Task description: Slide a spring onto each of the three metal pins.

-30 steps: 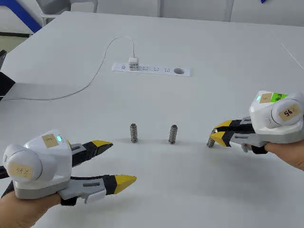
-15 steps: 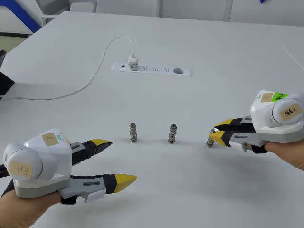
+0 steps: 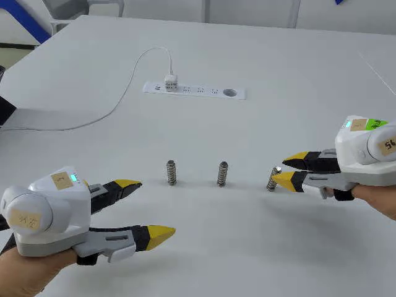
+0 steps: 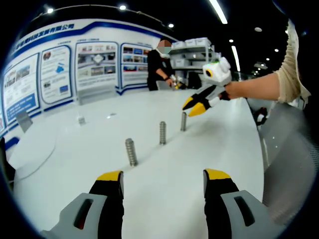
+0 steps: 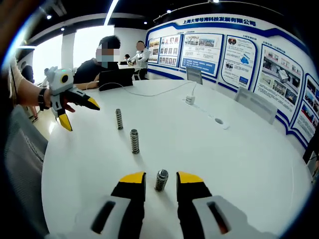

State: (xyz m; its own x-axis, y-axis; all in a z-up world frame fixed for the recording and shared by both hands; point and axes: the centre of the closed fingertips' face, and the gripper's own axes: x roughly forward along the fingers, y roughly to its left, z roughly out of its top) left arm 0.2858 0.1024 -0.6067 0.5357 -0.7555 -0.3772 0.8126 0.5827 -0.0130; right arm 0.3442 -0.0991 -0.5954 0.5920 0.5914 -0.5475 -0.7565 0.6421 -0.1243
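Springs (image 3: 171, 172) are standing in a row of three on the white bench (image 3: 247, 253), each coil upright or nearly so. The pins are mostly hidden inside the coils, so full seating cannot be confirmed. The third spring (image 3: 272, 179), at the right end of the row, is leaning slightly in the head view.

The right tool (image 3: 283, 173) is sitting level at that third spring, its jaws narrowly parted. In the right gripper view the coil is standing between the yellow tips with a thin gap on either side, so the tool is judged to be gripping nothing. The left tool (image 3: 148, 208) is hovering above the bench near the left end of the row, well apart from the nearest spring, jaws spread wide and empty.

Further back, a power strip (image 3: 195, 90) is lying flat with a white cable (image 3: 124, 93) trailing off to the left.

Assessment: the last placement appears to be in hand, with all three positions carrying a coil. The next move is calling for the right tool to back straight away from the spring without brushing it, since the lean suggests it could tip.
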